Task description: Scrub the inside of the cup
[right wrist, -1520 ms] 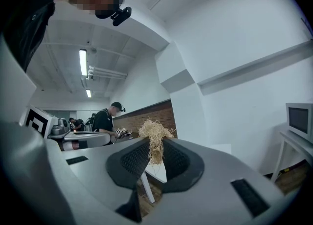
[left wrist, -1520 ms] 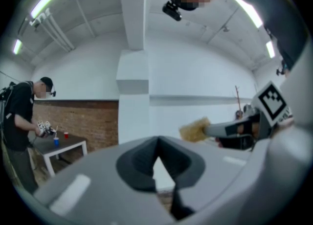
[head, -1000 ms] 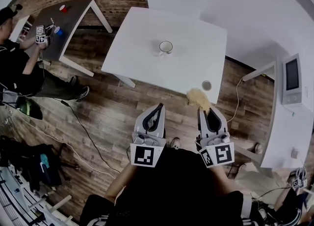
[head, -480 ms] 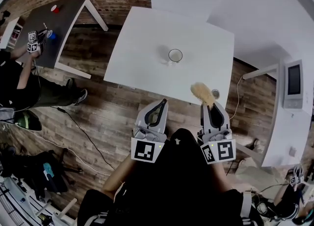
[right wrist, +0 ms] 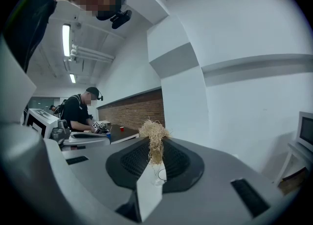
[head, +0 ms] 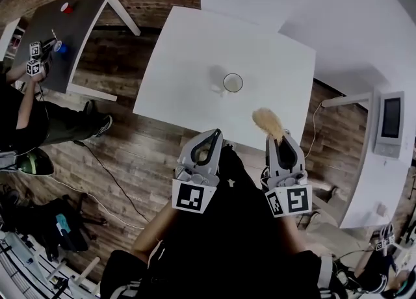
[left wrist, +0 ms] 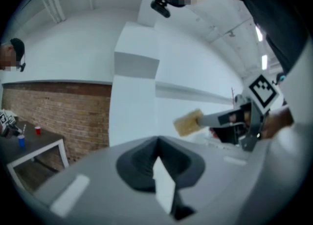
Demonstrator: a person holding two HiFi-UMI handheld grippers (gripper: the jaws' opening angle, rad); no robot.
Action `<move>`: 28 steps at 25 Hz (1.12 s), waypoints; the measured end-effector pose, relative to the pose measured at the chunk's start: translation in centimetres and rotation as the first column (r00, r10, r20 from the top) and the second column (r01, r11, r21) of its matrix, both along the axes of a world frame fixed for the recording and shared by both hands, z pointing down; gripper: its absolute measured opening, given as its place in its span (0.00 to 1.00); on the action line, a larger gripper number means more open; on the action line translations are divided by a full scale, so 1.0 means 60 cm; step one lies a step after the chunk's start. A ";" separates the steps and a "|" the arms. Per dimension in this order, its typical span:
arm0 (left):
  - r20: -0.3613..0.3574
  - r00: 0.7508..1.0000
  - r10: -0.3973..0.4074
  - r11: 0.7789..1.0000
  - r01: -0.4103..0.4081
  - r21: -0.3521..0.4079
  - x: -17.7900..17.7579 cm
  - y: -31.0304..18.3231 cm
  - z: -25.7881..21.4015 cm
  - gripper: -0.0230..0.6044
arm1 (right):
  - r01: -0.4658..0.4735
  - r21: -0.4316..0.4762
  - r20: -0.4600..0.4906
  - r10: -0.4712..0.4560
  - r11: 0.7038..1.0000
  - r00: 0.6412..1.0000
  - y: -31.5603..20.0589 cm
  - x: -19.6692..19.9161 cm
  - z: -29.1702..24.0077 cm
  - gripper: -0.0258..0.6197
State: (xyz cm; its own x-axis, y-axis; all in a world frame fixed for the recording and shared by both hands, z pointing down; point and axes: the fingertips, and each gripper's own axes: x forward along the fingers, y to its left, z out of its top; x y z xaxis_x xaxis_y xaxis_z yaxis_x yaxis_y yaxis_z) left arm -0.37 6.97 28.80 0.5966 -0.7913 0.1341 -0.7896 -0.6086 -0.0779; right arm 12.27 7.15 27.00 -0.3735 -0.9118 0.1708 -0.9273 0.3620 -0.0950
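Observation:
A white cup (head: 233,83) with a handle on its left stands upright near the middle of the white table (head: 188,57). My right gripper (head: 278,138) is shut on a tan straw-like scrubber (head: 267,122), whose tuft sticks out past the jaws over the table's near edge, short of the cup. In the right gripper view the scrubber (right wrist: 154,138) is pinched between the jaws. My left gripper (head: 212,134) hangs shut and empty in front of the table. The left gripper view shows the right gripper (left wrist: 244,119) holding the scrubber (left wrist: 188,123).
A grey table (head: 71,31) with a red cup (head: 65,8) stands at the upper left; a person (head: 26,116) works there with grippers. A white counter with a screen (head: 390,122) is on the right. Cables (head: 110,181) lie on the wooden floor.
The table and cup have drawn closer in the head view. Both grippers sit nearer the table's edge, and the scrubber now reaches over it. A small round thing by the near edge is hidden.

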 end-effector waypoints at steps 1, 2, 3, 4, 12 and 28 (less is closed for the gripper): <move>0.006 1.000 -0.007 1.000 0.007 -0.003 0.002 -0.016 0.002 0.04 | 0.012 -0.003 0.000 -0.012 1.000 1.000 -0.017 0.002 0.003 0.12; 0.006 1.000 -0.017 1.000 0.017 -0.008 0.004 -0.030 0.003 0.04 | 0.024 -0.006 -0.001 -0.024 1.000 1.000 -0.032 0.004 0.003 0.12; -0.001 1.000 -0.029 0.999 0.029 -0.013 0.008 -0.044 0.003 0.04 | 0.035 -0.007 -0.002 -0.035 0.999 0.999 -0.047 0.008 0.002 0.12; -0.004 0.999 -0.040 0.999 0.040 -0.018 0.012 -0.058 0.005 0.04 | 0.047 -0.008 -0.003 -0.047 0.999 0.999 -0.060 0.013 0.001 0.12; 0.020 0.994 -0.104 0.992 0.105 -0.063 0.033 -0.134 0.032 0.04 | 0.168 -0.041 0.024 -0.167 0.985 0.986 -0.143 0.020 0.017 0.12; 0.242 0.960 0.137 0.923 -0.035 -0.382 0.023 -0.197 0.376 0.23 | 0.184 -0.223 -0.092 -0.209 0.957 0.974 -0.224 -0.037 0.136 0.12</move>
State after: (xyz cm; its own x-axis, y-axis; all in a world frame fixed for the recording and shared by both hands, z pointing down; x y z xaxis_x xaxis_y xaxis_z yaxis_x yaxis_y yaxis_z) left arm 0.98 -4.83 51.35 0.5638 -0.6009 0.5666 -0.7155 -0.6980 -0.0283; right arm 10.06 -6.27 35.16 -0.5086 -0.7608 0.4032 -0.8489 0.5212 -0.0874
